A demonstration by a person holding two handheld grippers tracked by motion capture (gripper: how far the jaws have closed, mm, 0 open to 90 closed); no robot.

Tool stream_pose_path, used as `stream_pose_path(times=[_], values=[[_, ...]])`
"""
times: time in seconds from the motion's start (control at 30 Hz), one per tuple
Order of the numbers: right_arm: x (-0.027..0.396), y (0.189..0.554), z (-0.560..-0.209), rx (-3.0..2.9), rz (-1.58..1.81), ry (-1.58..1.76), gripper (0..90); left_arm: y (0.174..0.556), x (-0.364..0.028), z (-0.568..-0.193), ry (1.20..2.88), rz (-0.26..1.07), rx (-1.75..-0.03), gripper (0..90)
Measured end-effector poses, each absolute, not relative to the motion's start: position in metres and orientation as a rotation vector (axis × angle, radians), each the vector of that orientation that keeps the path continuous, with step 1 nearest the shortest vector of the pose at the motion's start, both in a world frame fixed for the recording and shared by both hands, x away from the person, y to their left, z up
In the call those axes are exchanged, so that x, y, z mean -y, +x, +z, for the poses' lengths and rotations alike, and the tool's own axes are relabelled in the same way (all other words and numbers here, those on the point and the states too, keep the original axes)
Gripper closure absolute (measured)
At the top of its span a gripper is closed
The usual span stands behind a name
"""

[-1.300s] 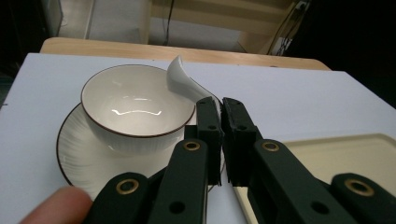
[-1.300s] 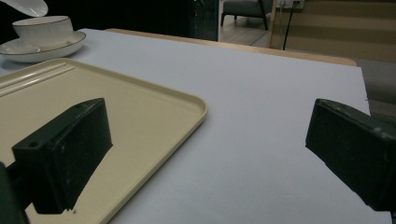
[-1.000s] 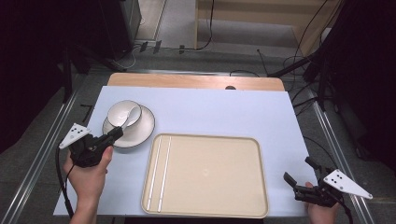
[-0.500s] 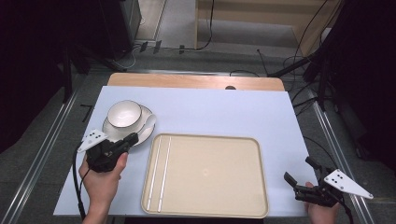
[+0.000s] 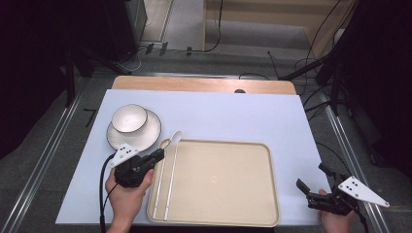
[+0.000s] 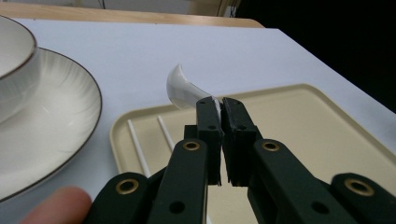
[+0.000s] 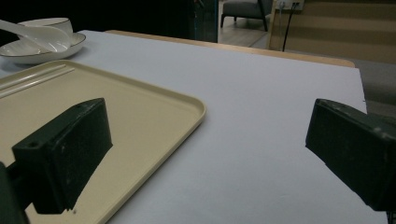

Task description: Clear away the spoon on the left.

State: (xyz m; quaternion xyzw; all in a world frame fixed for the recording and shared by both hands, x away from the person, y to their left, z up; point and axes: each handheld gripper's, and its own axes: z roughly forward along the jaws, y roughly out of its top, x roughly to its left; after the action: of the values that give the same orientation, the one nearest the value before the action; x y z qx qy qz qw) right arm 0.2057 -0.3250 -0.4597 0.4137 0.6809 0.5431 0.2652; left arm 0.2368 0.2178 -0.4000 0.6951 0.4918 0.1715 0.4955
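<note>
A white spoon is held over the near-left corner of a beige tray (image 5: 218,179) on a white-covered table (image 5: 228,116).

A bowl (image 5: 129,118) sits on a plate (image 5: 145,133) just left of the tray; two chopsticks (image 5: 163,182) lie along its left side. The left gripper (image 5: 158,155) is clamped on the spoon (image 6: 184,91); the right gripper (image 5: 311,187), jaws wide apart, rests at the table's near-right edge.

place: lab | signs: floor cables (image 5: 204,46), metal rails (image 5: 46,155), dark surround

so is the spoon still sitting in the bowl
No, the left gripper is shut on the white spoon, holding it over the tray's corner, apart from the bowl.
</note>
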Motion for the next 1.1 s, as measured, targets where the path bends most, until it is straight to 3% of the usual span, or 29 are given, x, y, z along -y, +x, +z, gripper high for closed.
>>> stream_pose_path(times=[0.83,0.9,0.93,1.1], values=[[0.326,0.206,-0.460,-1.837,1.465,1.117,0.2,0.230,-0.169,-0.438,1.756,0.327,-1.245,86.5],[0.326,0.206,-0.459,-1.837,1.467,1.117,0.2,0.231,-0.165,-0.441,1.799,0.302,-1.259,82.8],[0.326,0.205,-0.459,-1.836,1.468,1.120,0.2,0.231,-0.163,-0.443,1.833,0.296,-1.268,75.6],[0.327,0.205,-0.459,-1.833,1.469,1.121,0.2,0.230,-0.153,-0.448,1.930,0.322,-1.259,60.9]])
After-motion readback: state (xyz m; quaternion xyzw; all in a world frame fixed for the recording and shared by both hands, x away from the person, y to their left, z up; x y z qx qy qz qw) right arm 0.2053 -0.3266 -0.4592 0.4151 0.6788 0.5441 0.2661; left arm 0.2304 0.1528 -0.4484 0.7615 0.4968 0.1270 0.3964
